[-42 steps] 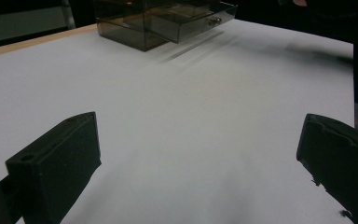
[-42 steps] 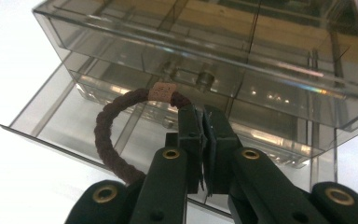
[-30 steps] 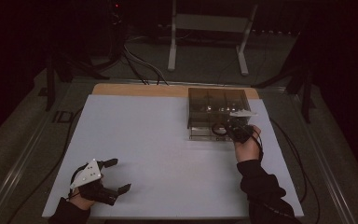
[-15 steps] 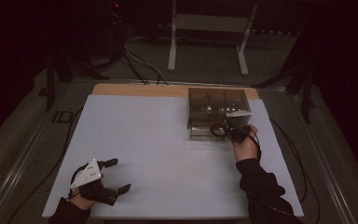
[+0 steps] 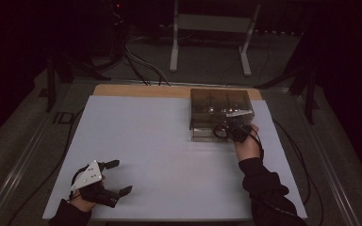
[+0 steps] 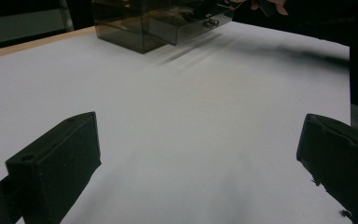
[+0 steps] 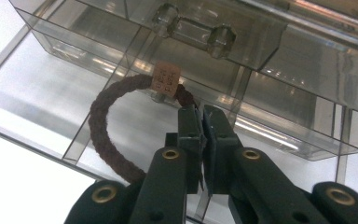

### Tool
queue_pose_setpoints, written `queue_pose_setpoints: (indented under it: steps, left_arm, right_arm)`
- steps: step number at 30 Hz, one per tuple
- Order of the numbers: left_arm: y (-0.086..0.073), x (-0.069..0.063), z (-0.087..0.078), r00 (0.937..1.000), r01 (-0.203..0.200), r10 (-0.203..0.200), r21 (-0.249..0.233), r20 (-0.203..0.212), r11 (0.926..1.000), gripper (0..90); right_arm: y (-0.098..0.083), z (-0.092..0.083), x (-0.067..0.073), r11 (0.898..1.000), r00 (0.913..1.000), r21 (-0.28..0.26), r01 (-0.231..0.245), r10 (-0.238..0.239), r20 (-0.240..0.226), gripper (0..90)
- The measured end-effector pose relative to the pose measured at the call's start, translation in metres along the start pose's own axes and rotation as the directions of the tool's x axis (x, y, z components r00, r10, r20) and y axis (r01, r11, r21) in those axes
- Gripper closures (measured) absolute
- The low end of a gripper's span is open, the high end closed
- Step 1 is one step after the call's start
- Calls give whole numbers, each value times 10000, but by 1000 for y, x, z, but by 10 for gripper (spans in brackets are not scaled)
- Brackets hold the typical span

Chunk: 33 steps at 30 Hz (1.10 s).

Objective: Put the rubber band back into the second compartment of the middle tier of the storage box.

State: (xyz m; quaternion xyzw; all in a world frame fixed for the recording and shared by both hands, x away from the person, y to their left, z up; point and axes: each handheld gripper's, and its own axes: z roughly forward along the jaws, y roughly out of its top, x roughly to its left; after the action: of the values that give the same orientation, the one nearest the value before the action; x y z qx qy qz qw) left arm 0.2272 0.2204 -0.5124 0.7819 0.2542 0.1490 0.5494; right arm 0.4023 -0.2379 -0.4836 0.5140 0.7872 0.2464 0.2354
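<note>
A smoky clear drawer box (image 5: pixel 219 101) stands at the table's far right, its lower drawer (image 7: pixel 135 107) pulled out and split into compartments. My right gripper (image 7: pixel 200 112) is shut on a dark brown braided hair tie (image 7: pixel 103 126) with a small metal clasp (image 7: pixel 166 79), holding it just over the open drawer. In the high view the same right gripper (image 5: pixel 231 129) hovers at the drawer's front with the hair tie (image 5: pixel 218 131) hanging to its left. My left gripper (image 5: pixel 118 178) rests open near the table's front left corner; its two jaws stand wide apart over bare white surface (image 6: pixel 191 140).
The white table (image 5: pixel 160 141) has a wooden strip along its far edge. The drawer box (image 6: pixel 158 23) lies far ahead in the left gripper view. Cables and a stand's legs (image 5: pixel 207 42) lie on the floor beyond the table.
The right hand has shifted slightly left and toward the drawer with the hair tie. The left gripper has stayed in place.
</note>
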Motion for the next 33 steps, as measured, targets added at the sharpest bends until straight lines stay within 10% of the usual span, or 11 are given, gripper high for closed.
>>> queue_pose_setpoints:
  steps: [33]
  left_arm:
    - [0,-1,1,10000,-48,48,61,34,10000,3]
  right_arm:
    - [5,-4,-2,9999,9999,-108,36,-35,113,827]
